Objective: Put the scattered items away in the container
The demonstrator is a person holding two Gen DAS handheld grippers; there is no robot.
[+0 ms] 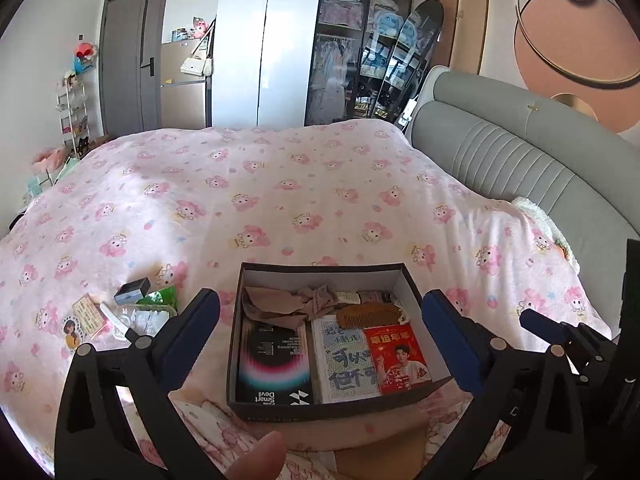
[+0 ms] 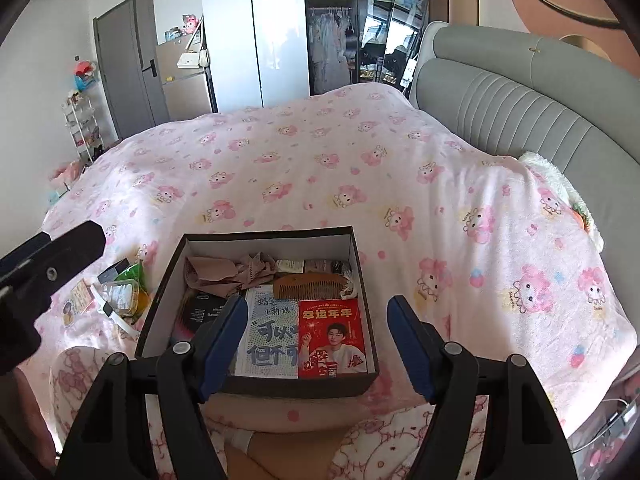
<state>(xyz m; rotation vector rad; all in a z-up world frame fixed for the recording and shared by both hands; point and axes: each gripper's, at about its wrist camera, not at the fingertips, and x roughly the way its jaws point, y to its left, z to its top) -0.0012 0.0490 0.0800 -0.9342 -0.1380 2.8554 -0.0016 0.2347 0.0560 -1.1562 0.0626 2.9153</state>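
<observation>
On the pink cartoon-print bedspread [image 1: 280, 184], at the far left, a small cluster of items is not yet tidied: a little dark box [image 1: 132, 290], a green packet [image 1: 162, 296], a clear plastic pack [image 1: 140, 320], a white pen-like stick [image 1: 116, 320] and a printed card [image 1: 86, 314], all lying close together just beside the container. Next comes the left gripper [image 1: 324, 336], its blue-padded fingers [image 1: 196, 336] spread wide and holding nothing. Between them sits the dark open box [image 1: 412, 280], already holding crumpled beige cloth [image 1: 280, 304], a black booklet [image 1: 272, 364], a white printed card [image 1: 344, 356], a red card [image 1: 400, 354] and a wooden comb [image 1: 368, 314]. To the right, the right gripper [image 2: 316, 344] hangs open and empty too. By my reading the job is well over halfway, with only that left-hand cluster left to go in.
</observation>
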